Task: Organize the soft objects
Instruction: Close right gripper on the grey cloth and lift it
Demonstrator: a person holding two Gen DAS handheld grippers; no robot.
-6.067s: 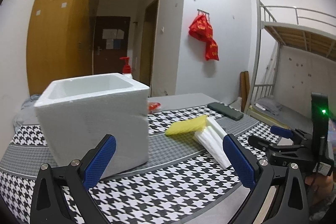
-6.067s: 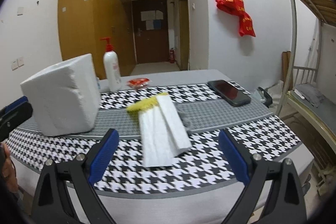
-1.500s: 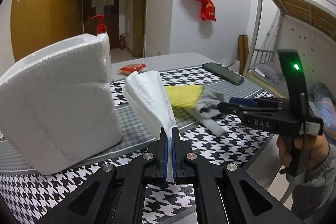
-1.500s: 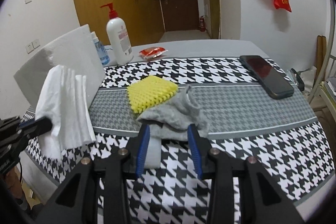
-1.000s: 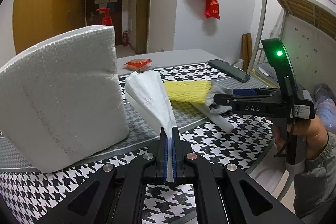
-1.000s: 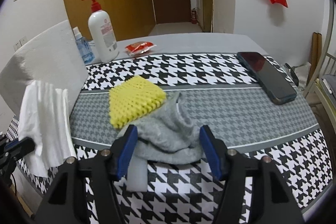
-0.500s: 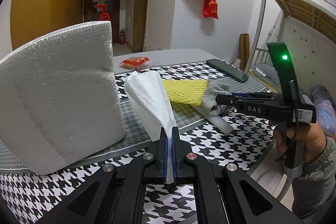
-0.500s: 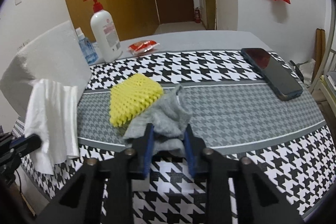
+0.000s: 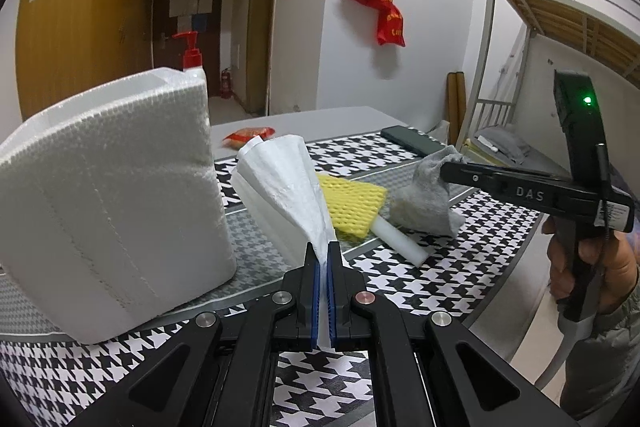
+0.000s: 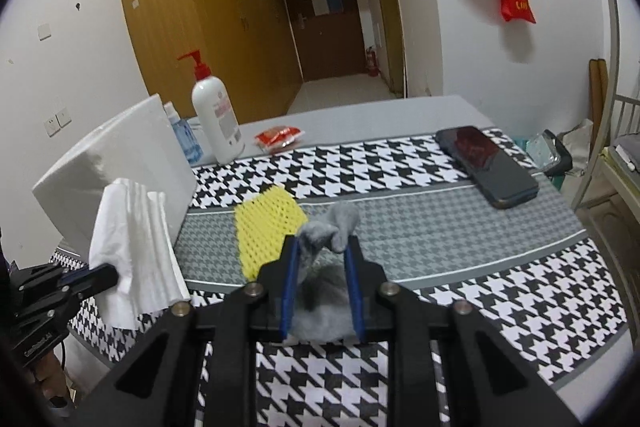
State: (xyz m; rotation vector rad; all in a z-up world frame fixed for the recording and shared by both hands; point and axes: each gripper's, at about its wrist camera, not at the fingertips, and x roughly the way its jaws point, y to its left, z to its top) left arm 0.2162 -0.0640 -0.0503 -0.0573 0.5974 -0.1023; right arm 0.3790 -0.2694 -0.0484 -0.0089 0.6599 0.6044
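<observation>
Two grippers: both holding cloth.
Left gripper [image 9: 323, 269]: pressed together on a folded white paper towel [image 9: 288, 183], beside a white foam box [image 9: 108, 195].
Right gripper [image 10: 321, 259]: pinching a crumpled grey sock [image 10: 330, 227], lifted above the houndstooth-covered table [image 10: 460, 227] near a yellow mesh sponge [image 10: 266, 231].

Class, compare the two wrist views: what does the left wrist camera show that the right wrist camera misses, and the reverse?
Only the left wrist view shows the white foam strip and the hand holding the right gripper. Only the right wrist view shows the small blue bottle. Both show the foam box, yellow sponge, grey sock, white tissue, phone and the left gripper.
</observation>
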